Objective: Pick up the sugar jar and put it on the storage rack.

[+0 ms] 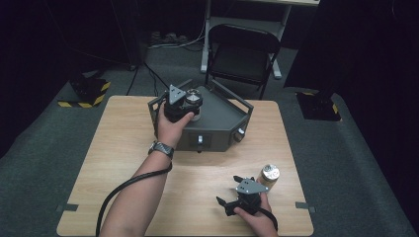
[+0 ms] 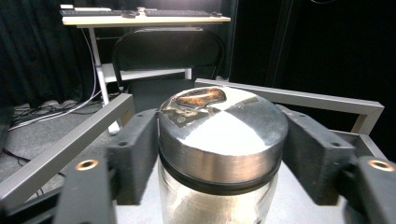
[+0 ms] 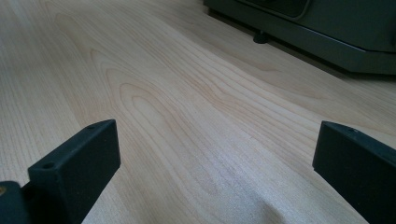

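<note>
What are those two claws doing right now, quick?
Left gripper: jaws on either side of the jar lid; whether they press on it cannot be told.
Right gripper: jaws open, empty, above the table.

Dim surroundings, glare on lid (image 2: 224, 135), perhaps overhead light

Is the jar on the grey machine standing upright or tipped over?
Upright: the jar stands on the grey machine, its metal lid facing up.
</note>
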